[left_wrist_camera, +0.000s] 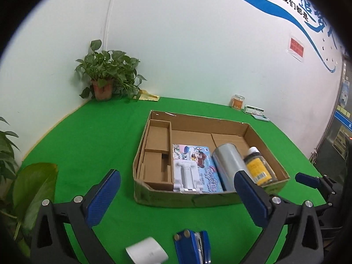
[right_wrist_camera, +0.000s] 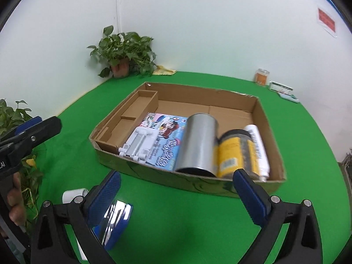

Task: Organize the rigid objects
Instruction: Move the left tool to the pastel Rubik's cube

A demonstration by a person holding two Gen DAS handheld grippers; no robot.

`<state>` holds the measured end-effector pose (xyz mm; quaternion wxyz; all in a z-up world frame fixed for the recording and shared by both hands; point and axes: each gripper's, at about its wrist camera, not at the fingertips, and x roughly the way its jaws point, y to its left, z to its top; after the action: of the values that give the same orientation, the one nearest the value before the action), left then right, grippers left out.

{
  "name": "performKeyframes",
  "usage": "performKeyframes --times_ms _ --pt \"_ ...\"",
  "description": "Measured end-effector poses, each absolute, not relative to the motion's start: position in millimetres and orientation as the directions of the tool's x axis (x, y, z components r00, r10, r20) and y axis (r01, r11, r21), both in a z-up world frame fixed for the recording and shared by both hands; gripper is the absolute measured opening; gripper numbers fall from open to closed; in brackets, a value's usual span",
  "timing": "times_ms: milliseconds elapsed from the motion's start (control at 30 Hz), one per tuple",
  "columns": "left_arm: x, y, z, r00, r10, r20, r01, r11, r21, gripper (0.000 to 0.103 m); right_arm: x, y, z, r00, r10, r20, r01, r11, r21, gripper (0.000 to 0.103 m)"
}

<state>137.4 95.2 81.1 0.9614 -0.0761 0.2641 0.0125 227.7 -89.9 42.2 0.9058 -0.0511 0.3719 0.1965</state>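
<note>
A shallow cardboard box (left_wrist_camera: 182, 118) (right_wrist_camera: 259, 110) lies on the green cloth. Inside it lie a colourful flat pack (left_wrist_camera: 204, 171) (right_wrist_camera: 167, 145) with a white folding stand (left_wrist_camera: 187, 176) (right_wrist_camera: 138, 143) on top, a silver cylinder (left_wrist_camera: 228, 165) (right_wrist_camera: 198, 143), a yellow-labelled jar (left_wrist_camera: 259, 169) (right_wrist_camera: 233, 151) and a white tube (right_wrist_camera: 259, 147). My left gripper (left_wrist_camera: 176, 198) hangs open and empty in front of the box. The right gripper (right_wrist_camera: 176, 198) is open and empty too. On the cloth nearest me lie a blue stapler (left_wrist_camera: 193, 248) (right_wrist_camera: 116, 222) and a white roll (left_wrist_camera: 147, 250) (right_wrist_camera: 72, 195).
A potted plant (left_wrist_camera: 105, 77) (right_wrist_camera: 125, 55) stands in the far corner beside a yellow paper (left_wrist_camera: 149, 95). An orange jar (left_wrist_camera: 237, 102) (right_wrist_camera: 261, 77) and small boxes (left_wrist_camera: 255, 111) sit along the wall at the right. Leafy plants (left_wrist_camera: 22, 176) crowd the left edge. A hand (right_wrist_camera: 15, 198) holds the left gripper.
</note>
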Motion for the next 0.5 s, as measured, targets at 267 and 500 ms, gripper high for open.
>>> performKeyframes --times_ms 267,500 --pt "104.5 71.9 94.0 0.869 0.012 -0.495 -0.070 0.993 -0.099 0.102 180.9 -124.7 62.3 0.676 0.319 -0.664 -0.382 0.923 0.054 0.102" --pt "88.4 61.4 83.5 0.834 -0.031 -0.551 -0.051 0.990 -0.135 0.102 145.1 -151.3 67.4 0.674 0.353 -0.649 -0.404 0.912 0.076 0.102"
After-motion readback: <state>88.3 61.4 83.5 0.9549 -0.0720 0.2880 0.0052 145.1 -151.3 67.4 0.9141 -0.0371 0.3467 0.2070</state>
